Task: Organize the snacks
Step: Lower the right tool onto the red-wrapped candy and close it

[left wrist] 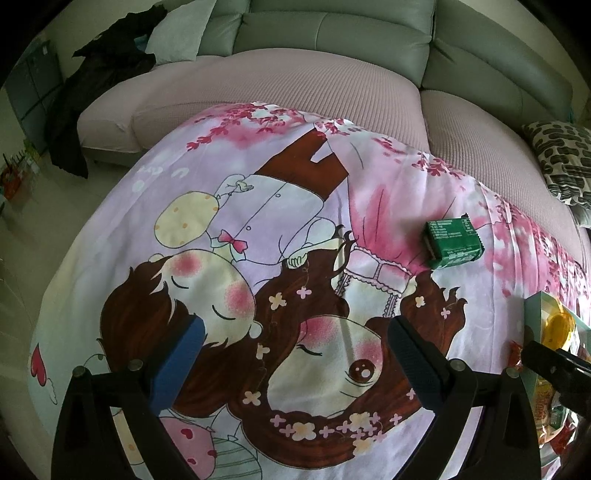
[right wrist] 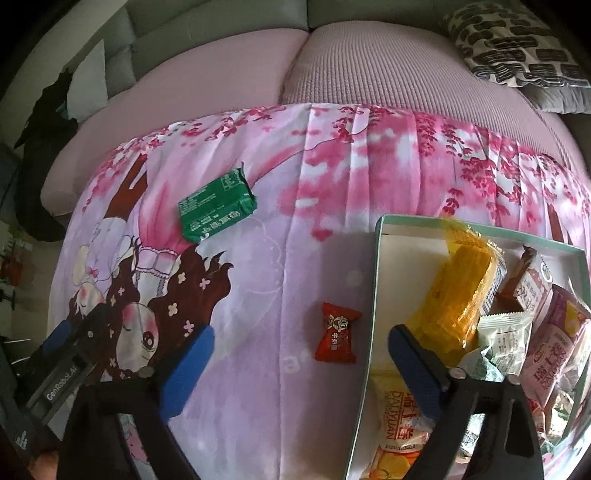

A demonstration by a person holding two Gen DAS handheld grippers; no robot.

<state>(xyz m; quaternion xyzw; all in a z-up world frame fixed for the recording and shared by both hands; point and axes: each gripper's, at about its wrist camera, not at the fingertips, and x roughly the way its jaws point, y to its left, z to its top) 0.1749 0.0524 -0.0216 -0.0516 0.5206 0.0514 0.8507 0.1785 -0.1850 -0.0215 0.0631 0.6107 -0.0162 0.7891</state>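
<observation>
Snacks everywhere on this cartoon sheet (right wrist: 258, 332). Leftmost lies the green packet (right wrist: 216, 205), flat on the pink print, well apart from the rest. Next, the red candy (right wrist: 336, 332), alone on the sheet just beside the box (right wrist: 373, 295), outside its left wall. Inside the box: a yellow pack (right wrist: 458, 295) leaning near the left wall, a white sachet (right wrist: 506, 332) against it, a brown wrapper (right wrist: 517, 280) behind, pink packs (right wrist: 557, 347) to the right, and an orange-lettered pack (right wrist: 395, 424) at the near end.

The left wrist view takes in the sofa (left wrist: 332, 33) and dark clothes (left wrist: 110, 55) heaped at its far left end; it catches only a sliver of the box (left wrist: 535, 302) at the right edge, and the candy barely peeks in. The right wrist view alone lays the box contents open.

Left gripper (left wrist: 295, 362) points steeply down over the sheet, jaws spread, nothing between them. Right gripper (right wrist: 301, 365) tips steeply down too, jaws spread wide, the candy lying untouched just ahead of the gap, right jaw over the box.
</observation>
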